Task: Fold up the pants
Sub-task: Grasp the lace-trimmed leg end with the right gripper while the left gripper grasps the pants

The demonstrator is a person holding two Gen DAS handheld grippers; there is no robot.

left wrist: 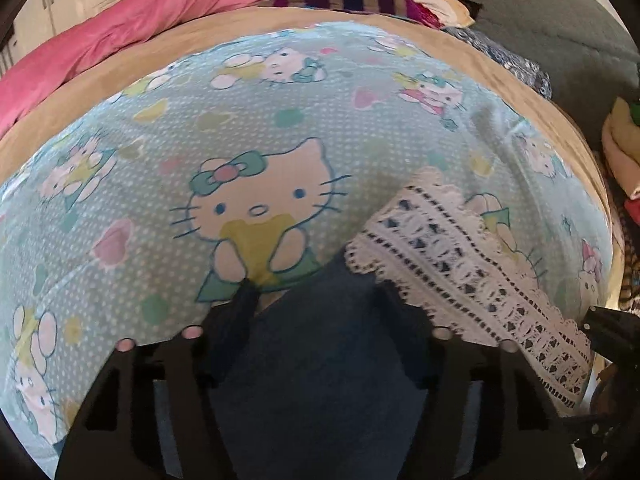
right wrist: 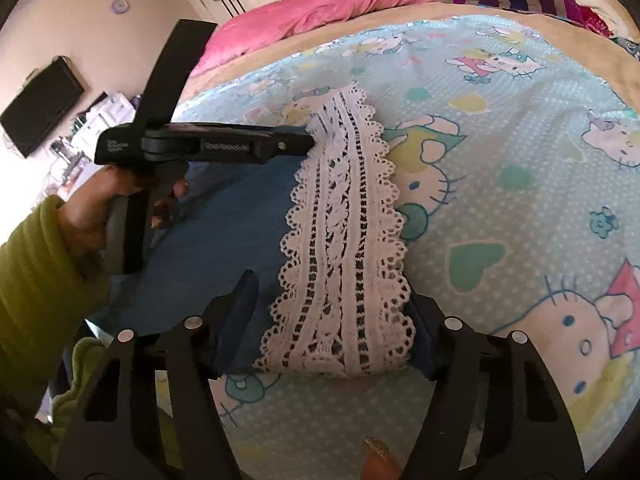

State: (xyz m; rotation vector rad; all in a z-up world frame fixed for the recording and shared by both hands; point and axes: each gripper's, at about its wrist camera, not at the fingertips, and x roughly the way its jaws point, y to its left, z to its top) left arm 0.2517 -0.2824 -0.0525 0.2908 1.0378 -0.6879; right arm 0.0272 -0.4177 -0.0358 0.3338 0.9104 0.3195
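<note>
A: Here we are over the bed (right wrist: 520, 184), cartoon-cat sheet spread out, and the pants (right wrist: 240, 216) lie on it, dark blue with a white lace hem (right wrist: 344, 240) at the leg end.

B: Both tools are at that hem. The left tongs (right wrist: 308, 140) come in from the side at the far corner, right where blue cloth meets lace. From the right-wrist view they look pinched on it, but the tips blur into the fabric, so I can't say for sure.

A: And the right tongs (right wrist: 332, 320)?

B: Spread wide, one finger either side of the near hem corner, lace lying between them. Nothing gripped as far as I can see.

A: So how far along?

B: Early, I'd judge. The leg looks flat and laid out, perhaps with one leg stacked on the other, though I can't confirm that. The lengthwise fold toward the waist looks yet to come.

A: What can't we see?

B: The waistband and the upper part run off toward the person's green sleeve (right wrist: 36, 280). In the left-wrist view, dark cloth fills the space between the fingers, hiding any grip.
</note>
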